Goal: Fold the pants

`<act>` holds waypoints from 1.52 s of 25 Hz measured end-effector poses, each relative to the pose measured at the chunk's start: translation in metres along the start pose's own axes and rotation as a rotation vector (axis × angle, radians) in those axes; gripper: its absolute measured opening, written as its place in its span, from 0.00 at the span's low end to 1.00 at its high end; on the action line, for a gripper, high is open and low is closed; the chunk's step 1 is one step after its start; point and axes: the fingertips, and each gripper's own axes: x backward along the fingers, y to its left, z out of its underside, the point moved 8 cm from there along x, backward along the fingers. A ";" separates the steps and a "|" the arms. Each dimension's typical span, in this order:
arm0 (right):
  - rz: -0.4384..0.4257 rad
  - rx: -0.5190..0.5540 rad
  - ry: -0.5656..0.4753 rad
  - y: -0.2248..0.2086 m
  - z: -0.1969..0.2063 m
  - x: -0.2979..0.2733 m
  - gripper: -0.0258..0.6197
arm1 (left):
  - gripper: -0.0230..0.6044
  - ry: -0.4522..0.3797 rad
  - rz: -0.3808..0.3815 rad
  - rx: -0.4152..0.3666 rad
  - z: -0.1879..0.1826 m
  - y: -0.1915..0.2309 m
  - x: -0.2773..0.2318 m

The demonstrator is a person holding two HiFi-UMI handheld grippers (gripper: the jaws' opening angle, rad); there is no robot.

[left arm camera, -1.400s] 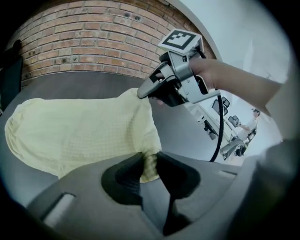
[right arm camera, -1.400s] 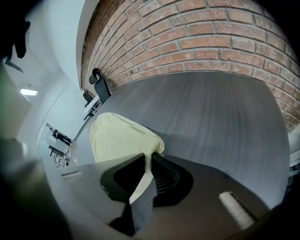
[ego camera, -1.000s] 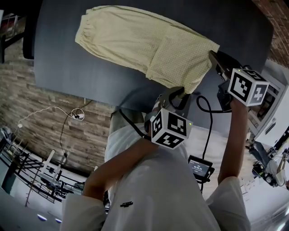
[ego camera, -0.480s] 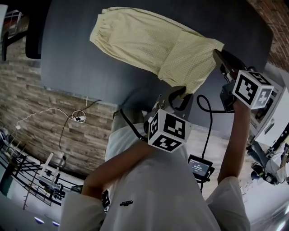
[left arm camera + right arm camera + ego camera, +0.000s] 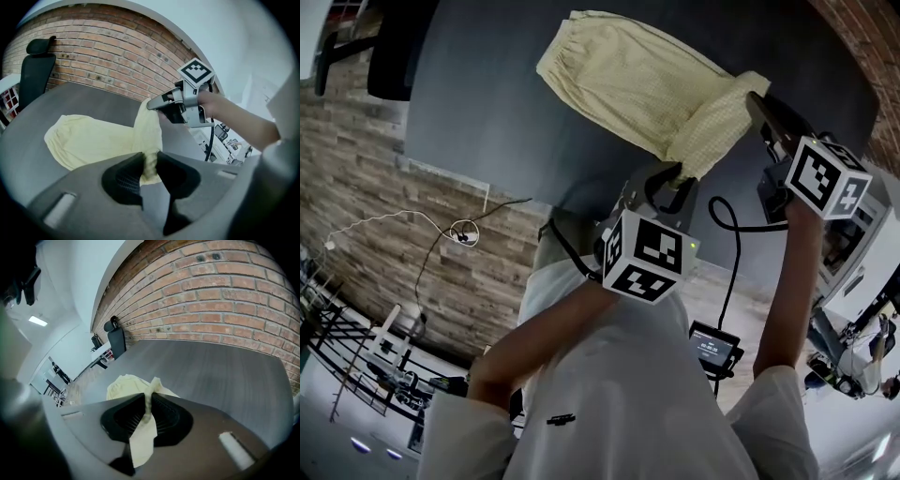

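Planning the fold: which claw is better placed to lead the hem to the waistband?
Left, marginally: left claw and right claw both clamp the pants, but the left looks nearer the waistband.

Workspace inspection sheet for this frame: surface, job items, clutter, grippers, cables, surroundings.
Surface: dark grey table, bare apart from the garment.
Job's things: pale yellow pants, waistband end lying on the table, the other end lifted off it.
Clutter: nothing seen on the table.
Grippers: left gripper shut on a bunched edge of the pants; right gripper shut on a thin fold of them.
Cables: black cable hanging below the grippers; white cable loose below the table edge.
Surroundings: brick wall; black office chair at the table's far side.
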 end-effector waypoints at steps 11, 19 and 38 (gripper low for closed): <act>0.021 0.000 0.060 0.032 -0.014 -0.081 0.14 | 0.20 0.036 -0.123 0.015 0.006 0.081 0.000; 0.033 -0.023 0.080 0.041 -0.014 -0.113 0.25 | 0.21 0.142 -0.224 0.033 0.034 0.130 -0.020; 0.104 -0.126 0.128 -0.019 0.032 -0.071 0.29 | 0.43 0.157 -0.267 -0.056 0.041 0.108 -0.008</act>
